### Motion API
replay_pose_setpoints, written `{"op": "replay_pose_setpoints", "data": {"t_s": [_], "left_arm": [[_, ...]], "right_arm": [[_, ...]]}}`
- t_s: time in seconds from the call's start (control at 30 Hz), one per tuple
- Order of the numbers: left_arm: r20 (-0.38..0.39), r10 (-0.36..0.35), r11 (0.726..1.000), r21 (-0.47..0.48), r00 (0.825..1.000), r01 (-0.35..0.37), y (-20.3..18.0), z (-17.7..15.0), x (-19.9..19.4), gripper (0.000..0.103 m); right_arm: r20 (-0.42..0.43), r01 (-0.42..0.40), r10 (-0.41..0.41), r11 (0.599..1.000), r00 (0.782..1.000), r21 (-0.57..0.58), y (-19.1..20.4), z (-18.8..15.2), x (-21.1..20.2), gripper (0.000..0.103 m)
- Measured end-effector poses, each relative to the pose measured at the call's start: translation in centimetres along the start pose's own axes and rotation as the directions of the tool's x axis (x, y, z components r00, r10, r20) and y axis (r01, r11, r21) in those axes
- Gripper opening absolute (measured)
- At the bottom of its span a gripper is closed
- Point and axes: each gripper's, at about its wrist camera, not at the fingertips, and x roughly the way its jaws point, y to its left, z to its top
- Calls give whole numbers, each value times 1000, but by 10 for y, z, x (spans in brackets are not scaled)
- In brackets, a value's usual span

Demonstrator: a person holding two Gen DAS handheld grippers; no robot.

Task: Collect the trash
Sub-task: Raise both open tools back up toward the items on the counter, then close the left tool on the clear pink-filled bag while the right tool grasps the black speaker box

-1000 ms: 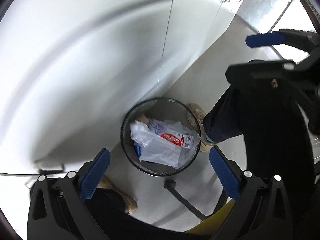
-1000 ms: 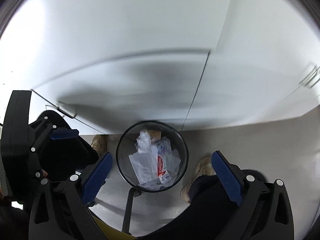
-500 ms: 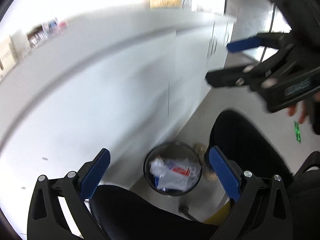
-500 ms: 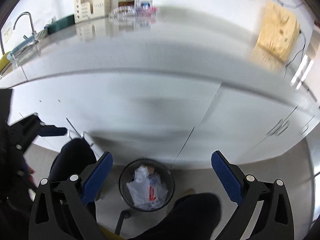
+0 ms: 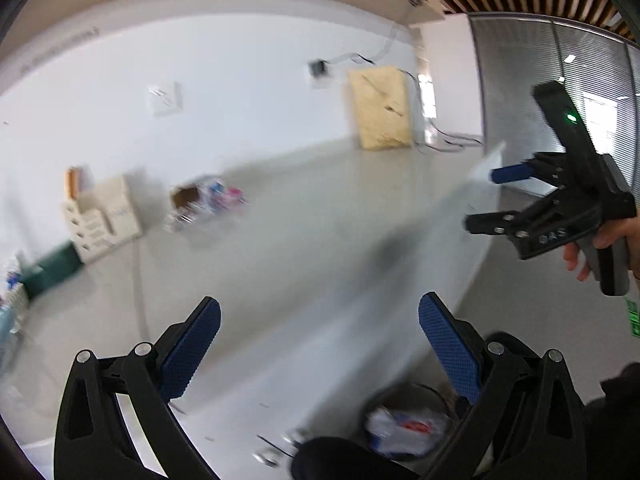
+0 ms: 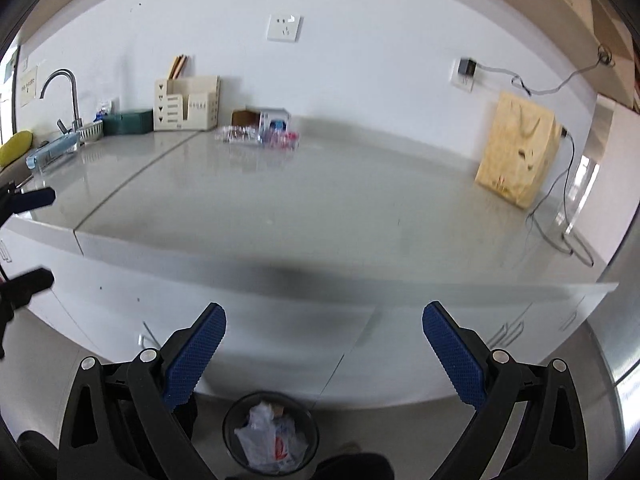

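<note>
The left hand-held gripper (image 5: 316, 344), black with blue ribbed pads, stood with its fingers spread wide apart and nothing between them, raised over a long pale grey surface (image 6: 320, 208); the right hand-held gripper (image 6: 324, 350), of the same make, likewise had its fingers wide apart and empty; it also showed at the right edge of the left view, gripped by a person's hand (image 5: 600, 244). On the floor below the surface's front edge stood a round black wire-mesh waste bin (image 6: 271, 436), holding a crumpled clear plastic bag with red print (image 6: 269, 442). Far back on the surface, near the white wall, lay a loose cluster of clear plastic wrappers and small coloured packets (image 6: 260, 136) beside a small open cardboard box (image 6: 245, 117); these were probably the trash left to collect, though too blurred to name singly. Such wrappers would likely be very light, thin and slippery, crushing under the least squeeze; a pinch on a bunched fold near the middle would probably hold better than on a flat edge. A tan paper bag (image 6: 518, 148) stood upright at the right; a chrome tap (image 6: 66, 92) rose at the far left.
</note>
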Motion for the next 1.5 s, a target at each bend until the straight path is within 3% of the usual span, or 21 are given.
{"op": "replay_pose_setpoints", "data": {"t_s": [0.3, 0.43, 0.73, 0.93, 1.07, 1.13, 1.27, 1.37, 1.43, 1.5], "left_arm": [[26, 152, 987, -45, 988, -151, 67, 30, 3, 99], [19, 172, 982, -82, 985, -170, 100, 38, 22, 99], [29, 62, 969, -242, 998, -53, 198, 75, 126, 99], [-60, 7, 953, -301, 998, -25, 246, 103, 232, 99], [-141, -153, 940, -328, 978, 99, 279, 108, 312, 99], [-170, -156, 942, -322, 973, 95, 292, 106, 336, 99], [-191, -269, 926, -320, 944, 199, 315, 99, 370, 99], [-188, -288, 928, -298, 939, 225, 333, 99, 387, 99], [-192, -328, 911, -321, 925, 257, 347, 96, 400, 99], [-198, -321, 924, -280, 926, 260, 352, 96, 408, 99]], "right_arm": [[63, -18, 20, 999, 998, -31, 3, 50, 12, 99], [64, -49, 51, 998, 997, -35, 9, 70, 41, 99], [70, -182, 184, 983, 980, -39, 14, 119, 122, 100], [38, -225, 226, 974, 973, -16, 7, 149, 176, 100], [15, -268, 268, 963, 963, -3, 5, 177, 215, 99], [9, -289, 289, 957, 957, -1, 6, 190, 232, 100], [-6, -308, 308, 951, 951, -21, 15, 228, 277, 100], [4, -327, 327, 945, 945, -14, 16, 260, 310, 100], [4, -358, 358, 934, 934, -1, 17, 280, 332, 100], [-8, -402, 401, 916, 916, -21, 23, 299, 357, 100]]}}
